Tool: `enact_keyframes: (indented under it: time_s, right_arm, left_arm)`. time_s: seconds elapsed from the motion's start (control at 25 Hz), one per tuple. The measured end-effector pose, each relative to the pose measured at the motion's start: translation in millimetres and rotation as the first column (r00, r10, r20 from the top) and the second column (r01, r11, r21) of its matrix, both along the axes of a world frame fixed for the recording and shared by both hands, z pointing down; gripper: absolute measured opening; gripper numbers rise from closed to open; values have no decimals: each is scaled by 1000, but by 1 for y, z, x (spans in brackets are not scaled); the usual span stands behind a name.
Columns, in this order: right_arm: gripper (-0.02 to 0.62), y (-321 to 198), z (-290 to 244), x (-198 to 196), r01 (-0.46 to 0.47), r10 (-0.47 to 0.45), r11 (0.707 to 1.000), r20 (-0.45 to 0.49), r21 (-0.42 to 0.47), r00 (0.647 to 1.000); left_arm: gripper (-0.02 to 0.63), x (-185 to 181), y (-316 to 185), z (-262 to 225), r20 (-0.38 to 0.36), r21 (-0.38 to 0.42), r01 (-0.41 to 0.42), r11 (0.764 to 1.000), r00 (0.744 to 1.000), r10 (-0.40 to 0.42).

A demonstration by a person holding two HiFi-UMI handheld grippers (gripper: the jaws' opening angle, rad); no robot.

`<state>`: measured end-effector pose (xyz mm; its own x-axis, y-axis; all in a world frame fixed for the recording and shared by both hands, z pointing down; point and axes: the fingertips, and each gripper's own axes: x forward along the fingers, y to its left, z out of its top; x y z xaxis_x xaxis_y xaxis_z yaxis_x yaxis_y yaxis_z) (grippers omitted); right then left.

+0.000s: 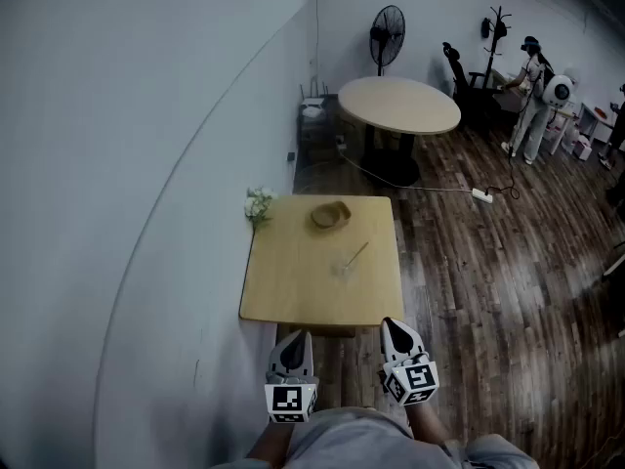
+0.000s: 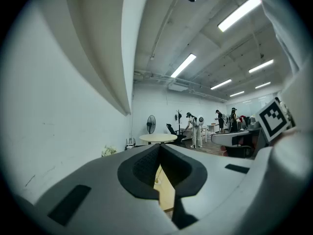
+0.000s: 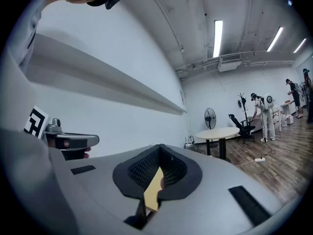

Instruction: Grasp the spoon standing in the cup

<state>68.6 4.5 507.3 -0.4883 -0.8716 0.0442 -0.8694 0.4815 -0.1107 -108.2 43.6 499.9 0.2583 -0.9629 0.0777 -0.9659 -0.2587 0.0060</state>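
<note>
Left gripper (image 1: 296, 341) and right gripper (image 1: 394, 327) show fingers together, empty; spoon (image 1: 356, 254) visible, its clear cup (image 1: 342, 268) barely discernible.

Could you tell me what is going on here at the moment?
A person holds the left gripper and the right gripper, both shut and empty, just short of the near edge of a small table. On it stand a clear cup with a spoon leaning in it, a bowl behind it, and flowers at the far left corner. The spoon is not yet grasped.
</note>
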Motion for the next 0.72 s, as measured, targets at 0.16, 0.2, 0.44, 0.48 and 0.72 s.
enact_keyframes:
  time_s: [0.16, 0.2, 0.44, 0.48, 0.72]
  right_arm:
    - [-3, 3, 2, 6, 10, -10, 1000, -1, -6, 1000]
    - [-3, 2, 2, 9, 14, -14, 1000, -2, -5, 1000]
    - [-3, 1, 4, 22, 36, -36, 999, -3, -4, 999]
    - [-2, 2, 3, 25, 41, -41, 999, 2, -4, 999]
    - [-2, 2, 1, 45, 72, -72, 997, 9, 1, 997]
  left_arm:
    - [2, 7, 3, 3, 3, -5, 10, 1000, 1000, -10]
    - [2, 10, 3, 2, 2, -4, 9, 1000, 1000, -9]
    - [2, 27, 2, 3, 9, -3, 17, 1000, 1000, -17]
    - [2, 31, 3, 3, 9, -4, 20, 1000, 1000, -20]
    - [2, 56, 5, 0, 11, -12, 29, 1000, 1000, -29]
